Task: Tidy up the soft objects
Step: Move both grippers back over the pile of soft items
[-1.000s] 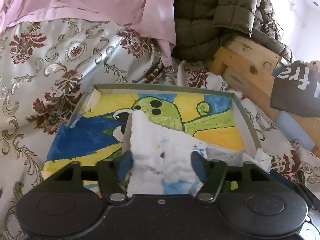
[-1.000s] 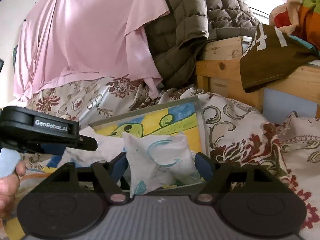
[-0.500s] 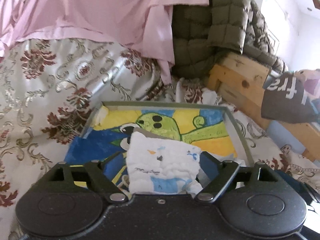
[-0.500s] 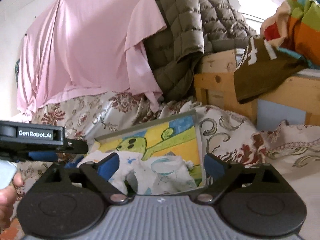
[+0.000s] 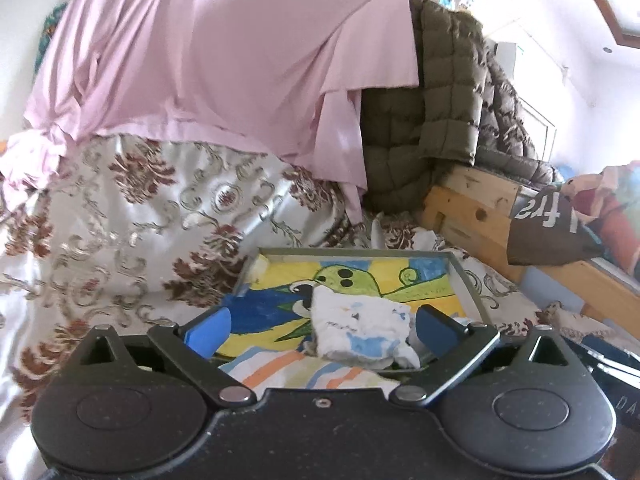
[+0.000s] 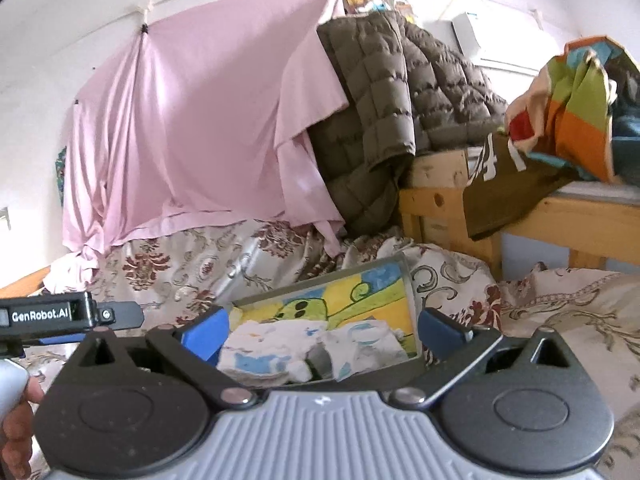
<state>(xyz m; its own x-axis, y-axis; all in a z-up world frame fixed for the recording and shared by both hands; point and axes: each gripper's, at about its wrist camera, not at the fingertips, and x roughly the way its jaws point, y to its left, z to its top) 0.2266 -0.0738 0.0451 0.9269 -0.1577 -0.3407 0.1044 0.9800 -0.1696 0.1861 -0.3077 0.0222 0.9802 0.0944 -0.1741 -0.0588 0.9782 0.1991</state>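
A folded white cloth with blue marks (image 5: 362, 336) lies in a shallow tray (image 5: 464, 276) lined with a green, yellow and blue drawing. My left gripper (image 5: 320, 334) is open and empty, its jaws wide apart just short of the cloth. In the right wrist view the tray (image 6: 412, 292) holds two white cloths side by side, one on the left (image 6: 264, 350) and one on the right (image 6: 362, 344). My right gripper (image 6: 322, 334) is open and empty, held back from them. The left gripper's body (image 6: 60, 316) shows at the left edge.
The tray sits on a floral bedspread (image 5: 132, 232). A pink sheet (image 5: 224, 64) hangs behind, beside an olive quilted jacket (image 5: 424, 136). A wooden bed frame (image 6: 440, 200) with a brown garment (image 6: 504, 188) and colourful fabric stands on the right. A striped cloth (image 5: 288, 372) lies under the tray's near edge.
Both grippers opened, let go of their white cloths and drew back and upward. The cloths now lie in the tray.
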